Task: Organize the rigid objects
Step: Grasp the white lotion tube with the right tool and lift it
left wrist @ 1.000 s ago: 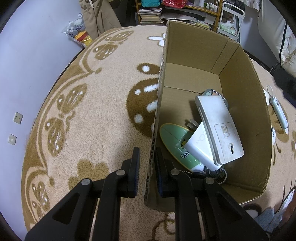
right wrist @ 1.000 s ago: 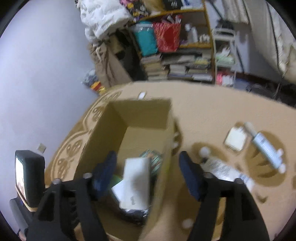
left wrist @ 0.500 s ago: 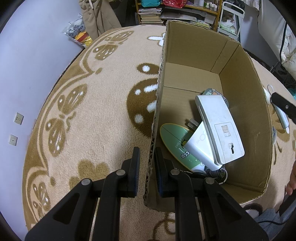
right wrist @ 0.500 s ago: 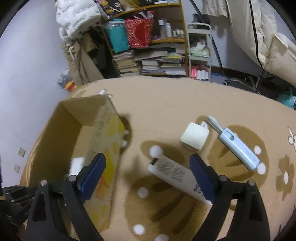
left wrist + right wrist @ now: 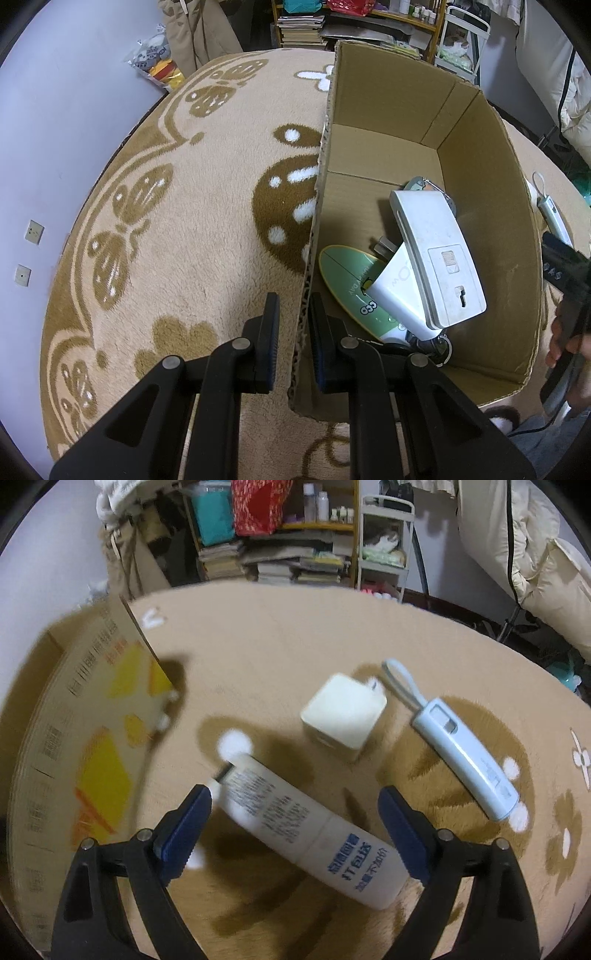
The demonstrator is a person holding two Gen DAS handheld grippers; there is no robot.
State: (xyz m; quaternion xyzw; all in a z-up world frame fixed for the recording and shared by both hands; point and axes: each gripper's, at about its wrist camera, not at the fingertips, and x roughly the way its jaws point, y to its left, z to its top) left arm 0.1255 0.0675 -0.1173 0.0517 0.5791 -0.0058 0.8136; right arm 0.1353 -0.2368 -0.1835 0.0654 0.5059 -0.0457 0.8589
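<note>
Biggest thing on the floor is the round beige rug (image 5: 192,236) with brown butterfly and flower shapes all over it. On it sits an open cardboard box (image 5: 480,206), one outer side printed with yellow shapes and dark lettering, seen blurry from the right wrist view.

The left gripper (image 5: 292,343) straddles the box's near-left wall, one finger outside on the rug side, one inside. The pads look close on either side of the cardboard but I can't honestly tell whether they're pinching it or just sitting around it.

The right gripper (image 5: 295,829) is spread wide open and hangs over a long white tube (image 5: 310,827) that lies on the rug outside the box, with black print at one end and blue characters at the other. The tube runs diagonally between the two blue-padded fingers (image 5: 184,823), and neither looks to be touching it.

Inside the box, toward the near end, there's a flat white device (image 5: 439,254) tilted on top of the pile, a smaller white plug-type block (image 5: 397,291) under it, and a green oval thing (image 5: 351,280) against the left wall.

Out on the rug just past the tube: a pale blue stick-shaped gadget (image 5: 467,758) with a loop strap, and beside it a small cream cube charger (image 5: 343,710), apart from each other.
</note>
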